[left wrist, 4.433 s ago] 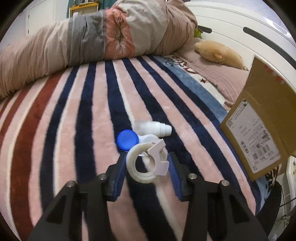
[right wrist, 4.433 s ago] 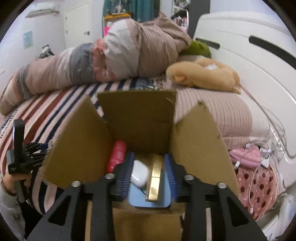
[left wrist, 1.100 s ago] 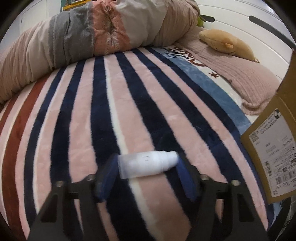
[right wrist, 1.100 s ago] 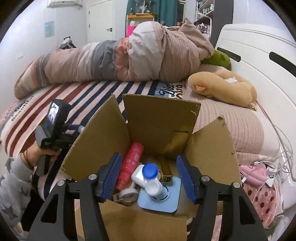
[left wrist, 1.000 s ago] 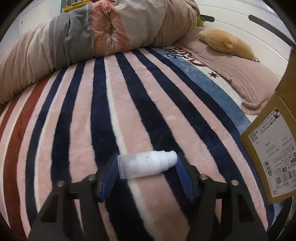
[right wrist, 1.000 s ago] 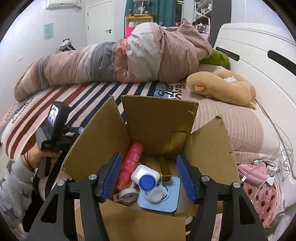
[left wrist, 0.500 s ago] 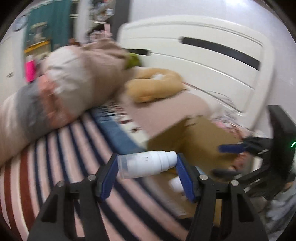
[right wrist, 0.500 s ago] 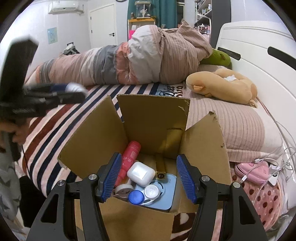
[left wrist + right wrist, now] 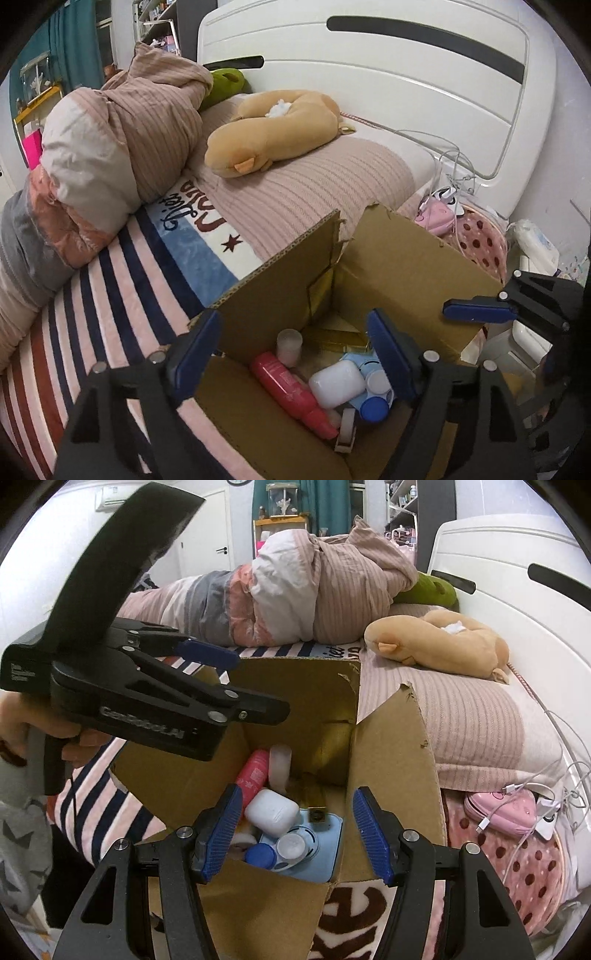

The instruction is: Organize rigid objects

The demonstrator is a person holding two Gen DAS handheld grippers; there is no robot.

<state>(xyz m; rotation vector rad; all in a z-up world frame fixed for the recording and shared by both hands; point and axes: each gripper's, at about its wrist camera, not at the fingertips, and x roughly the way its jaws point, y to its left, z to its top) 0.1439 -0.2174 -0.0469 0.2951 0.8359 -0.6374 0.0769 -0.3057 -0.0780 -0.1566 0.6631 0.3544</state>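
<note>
Bedroom scene, striped bed (image 9: 110, 288) with one open cardboard box (image 9: 399, 258) sitting on it, lower middle of both frames. Inside I count one frosted white bottle (image 9: 289, 346) against the back wall, one red bottle (image 9: 288, 387) beside it, one white case (image 9: 336, 384), one blue device (image 9: 317, 845) and two round caps, blue (image 9: 261, 854) and white (image 9: 290, 843). Left gripper (image 9: 295, 354) hangs over the box, fingers spread, nothing in them. Right gripper (image 9: 295, 834) is released and empty too. Only the right wrist view shows the person's hand (image 9: 44, 723) on the left gripper's handle, upper left; only the left view shows a tape roll (image 9: 345, 430) at the box's near edge.
</note>
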